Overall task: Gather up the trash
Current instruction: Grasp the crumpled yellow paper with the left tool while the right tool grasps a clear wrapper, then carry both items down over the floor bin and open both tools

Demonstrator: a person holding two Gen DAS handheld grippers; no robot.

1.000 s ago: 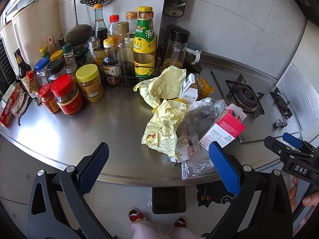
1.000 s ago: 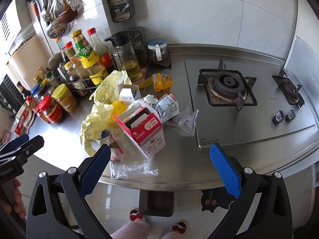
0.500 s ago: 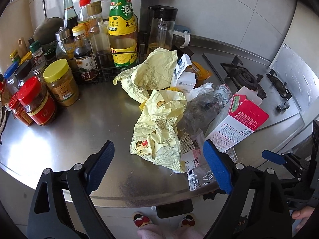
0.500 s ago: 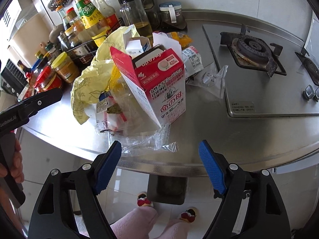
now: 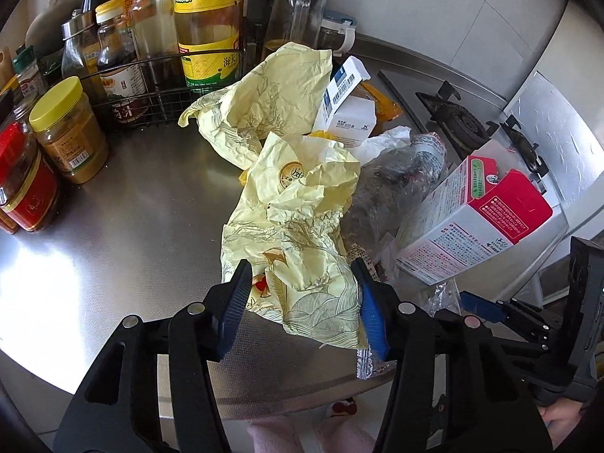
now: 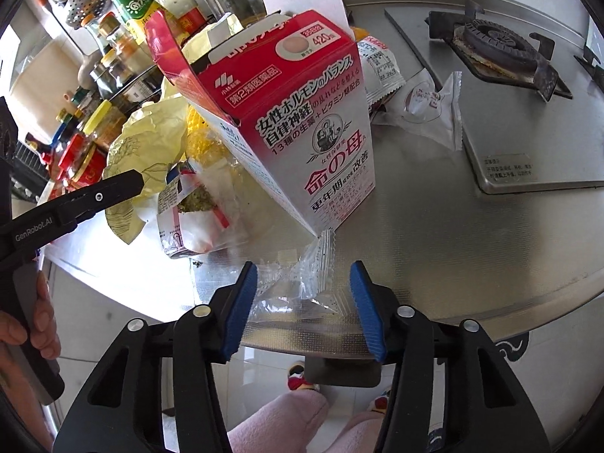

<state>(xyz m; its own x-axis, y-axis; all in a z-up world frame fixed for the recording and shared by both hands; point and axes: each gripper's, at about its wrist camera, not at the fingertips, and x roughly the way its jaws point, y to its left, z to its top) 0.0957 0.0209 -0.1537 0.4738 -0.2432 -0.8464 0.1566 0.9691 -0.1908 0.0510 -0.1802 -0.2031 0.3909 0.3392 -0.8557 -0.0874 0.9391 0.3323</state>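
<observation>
A pile of trash sits on the shiny metal counter (image 5: 124, 234), near the front edge. The left gripper (image 5: 302, 302) is low over the yellow paper wrapper (image 5: 298, 219). Its jaws have just been closing, and the near end of the wrapper lies between them. The right pad looks like it touches the paper, but I cannot tell if the left pad does too, so it does not look squeezed yet.

The right gripper (image 6: 304, 302) is over the clear plastic wrapper (image 6: 302, 283), which lies flat in front of the red and white box (image 6: 302, 120). Its jaws have also just been closing. The plastic is between them, with small gaps still showing at both pads.

The yellow paper looks light and soft. It should crumple when squeezed, so a thick, bunched part is the best place to pinch. The clear plastic looks very thin and slippery. It could slide out, so I would pinch a puffed-up fold and not the flat edge. The box looks stiff but empty and open on top, so it may tip if bumped
</observation>
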